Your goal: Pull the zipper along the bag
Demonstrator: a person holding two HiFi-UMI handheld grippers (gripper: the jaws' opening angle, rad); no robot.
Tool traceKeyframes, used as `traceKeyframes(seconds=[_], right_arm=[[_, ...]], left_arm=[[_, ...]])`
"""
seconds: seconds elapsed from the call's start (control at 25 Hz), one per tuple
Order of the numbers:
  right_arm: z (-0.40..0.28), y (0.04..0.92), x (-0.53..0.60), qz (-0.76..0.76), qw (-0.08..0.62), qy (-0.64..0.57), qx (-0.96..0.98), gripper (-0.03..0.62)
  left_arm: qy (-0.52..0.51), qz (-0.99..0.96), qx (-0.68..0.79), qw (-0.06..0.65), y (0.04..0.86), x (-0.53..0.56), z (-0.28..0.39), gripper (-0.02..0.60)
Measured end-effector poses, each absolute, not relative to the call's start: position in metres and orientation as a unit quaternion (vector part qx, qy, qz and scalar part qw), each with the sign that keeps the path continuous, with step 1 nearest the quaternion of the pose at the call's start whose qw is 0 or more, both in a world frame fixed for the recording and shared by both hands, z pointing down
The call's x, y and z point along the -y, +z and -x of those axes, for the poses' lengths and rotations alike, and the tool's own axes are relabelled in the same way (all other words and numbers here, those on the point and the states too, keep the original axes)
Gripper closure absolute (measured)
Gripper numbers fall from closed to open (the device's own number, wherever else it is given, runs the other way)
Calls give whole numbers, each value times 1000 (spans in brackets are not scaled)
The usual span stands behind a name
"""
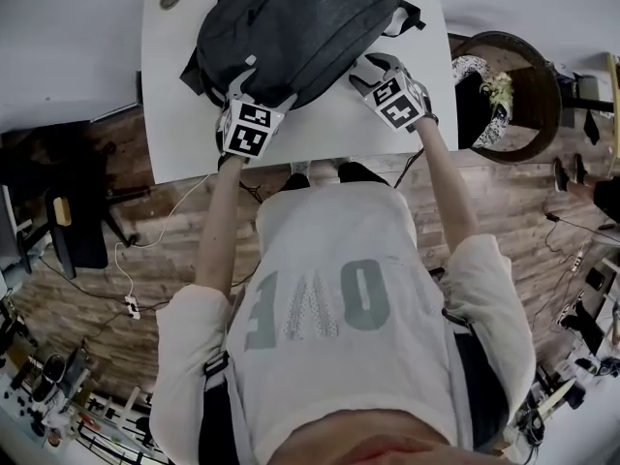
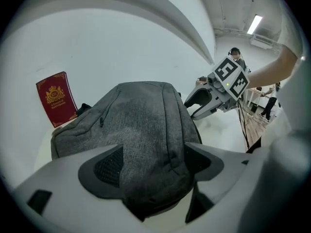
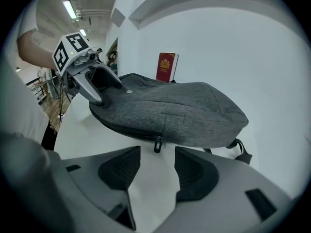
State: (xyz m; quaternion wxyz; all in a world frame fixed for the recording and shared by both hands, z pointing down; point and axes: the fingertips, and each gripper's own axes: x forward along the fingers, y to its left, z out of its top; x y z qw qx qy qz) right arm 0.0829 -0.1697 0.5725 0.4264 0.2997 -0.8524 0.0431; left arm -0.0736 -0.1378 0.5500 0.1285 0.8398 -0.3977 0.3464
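**Zipper pull hangs just ahead of the released right fingers**

Zipper pull dangles from the near side of the bag, just beyond the tips of the right gripper. That gripper's fingers stand apart and hold nothing. The tab is in line with the gap but not yet between the pads. The left gripper has the bag's near end between its fingers. Grey fabric fills the gap against both pads, so it reads as grasping the bag.

The step in hand looks like lining up on the pull with the bag braced. The next move calls for easing the right gripper forward until the small tab lies between the pads and clenching on it squarely. It should then draw the tab along the dark zipper that follows the bag's edge, while the left side stops the bag from sliding. The tab hangs loose, so a skewed close could knock it aside.

The bag lies on a white surface. Behind it a red booklet stands upright by the white wall. Past the surface's near edge there is a wood-patterned floor with trailing cables. A round basket sits to the person's right, and a strip light shows on the far ceiling.
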Motion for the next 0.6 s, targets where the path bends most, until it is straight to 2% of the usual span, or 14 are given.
traceKeyframes(seconds=[0.08,0.48,0.6], right_arm=[[-79,575,170,-270,428,37,861,382],[-73,583,171,-223,426,71,874,398],[-73,578,166,-216,425,71,876,427]], left_arm=[[348,-837,403,126,551,137,75,199],[346,-835,411,120,552,138,75,199],[344,-835,413,118,552,138,73,199]])
